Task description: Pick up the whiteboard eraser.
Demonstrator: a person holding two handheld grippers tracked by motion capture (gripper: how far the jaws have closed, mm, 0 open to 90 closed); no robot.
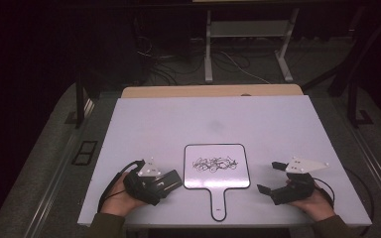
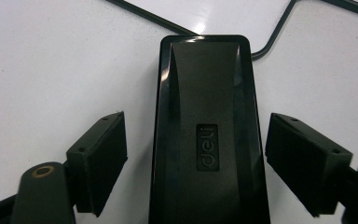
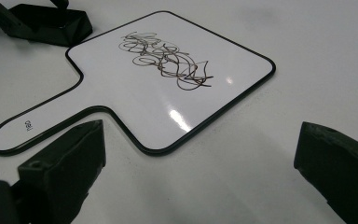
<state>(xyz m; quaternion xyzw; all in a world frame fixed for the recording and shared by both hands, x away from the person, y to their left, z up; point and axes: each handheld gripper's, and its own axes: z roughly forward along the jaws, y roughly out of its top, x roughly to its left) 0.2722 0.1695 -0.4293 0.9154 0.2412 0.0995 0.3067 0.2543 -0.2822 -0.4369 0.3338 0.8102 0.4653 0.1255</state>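
Observation:
A small hand-held whiteboard (image 1: 217, 168) with a black rim and a short handle lies flat on the white table, with a black scribble (image 3: 168, 58) on its face. To its left lies a black eraser (image 2: 207, 135) marked "deli". My left gripper (image 2: 196, 122) is open, with a jaw on each side of the eraser and a gap showing on both sides. In the high view the eraser (image 1: 171, 177) sits just left of the board, with the left gripper (image 1: 164, 181) around it. My right gripper (image 1: 269, 177) is open and holds nothing, right of the board and pointing at it (image 3: 203, 135).
The white tabletop (image 1: 203, 119) stretches bare beyond the board to its far edge. Behind it are a dark floor, cables and a metal stand (image 1: 208, 49). A cable trails from each gripper. The eraser (image 3: 51, 23) also appears at the far corner of the right gripper view.

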